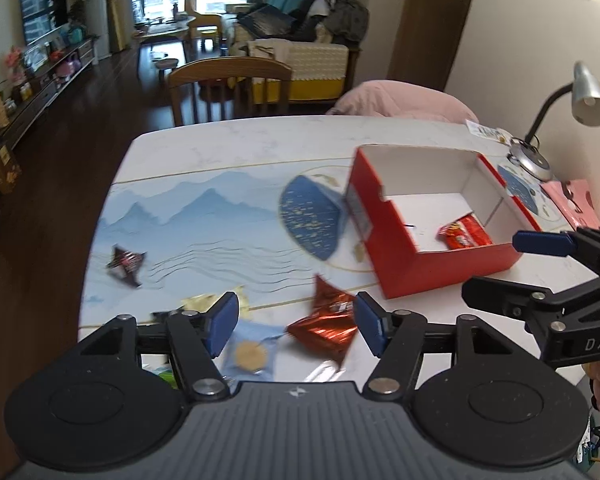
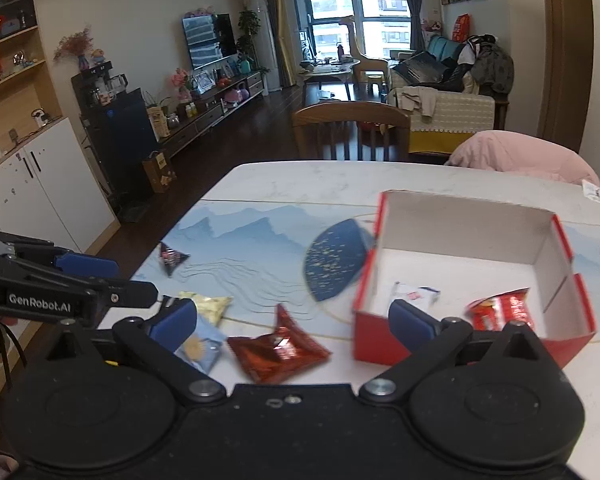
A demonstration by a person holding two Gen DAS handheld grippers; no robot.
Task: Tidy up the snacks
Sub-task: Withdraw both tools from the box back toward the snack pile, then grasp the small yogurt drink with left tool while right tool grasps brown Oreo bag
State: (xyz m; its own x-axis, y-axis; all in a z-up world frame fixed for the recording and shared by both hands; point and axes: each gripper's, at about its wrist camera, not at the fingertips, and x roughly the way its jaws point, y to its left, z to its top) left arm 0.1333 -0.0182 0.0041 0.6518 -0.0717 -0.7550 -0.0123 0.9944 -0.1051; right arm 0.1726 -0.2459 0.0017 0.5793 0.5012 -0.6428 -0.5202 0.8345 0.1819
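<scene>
An open red box [image 1: 440, 268] [image 2: 368, 320] with a white inside stands on the table and holds a red snack packet [image 1: 466, 233] [image 2: 500, 312] and a small white packet [image 2: 414, 293]. On the table in front lie a shiny red foil packet [image 1: 326, 328] [image 2: 278, 348], a light blue cookie packet [image 1: 252, 350] [image 2: 202, 346], a pale yellow packet [image 1: 208, 302] [image 2: 210, 306] and a dark packet [image 1: 125, 265] [image 2: 171, 258]. My left gripper [image 1: 296, 328] is open above the red foil and blue packets. My right gripper [image 2: 294, 320] is open and empty, near the box's front left corner.
A blue landscape mat [image 1: 204, 220] covers the white table [image 1: 236, 140]. A desk lamp [image 1: 580, 96] and a pink item [image 1: 572, 200] stand at the right. A wooden chair [image 1: 228, 88] and a pink cushion [image 1: 404, 100] are behind the table.
</scene>
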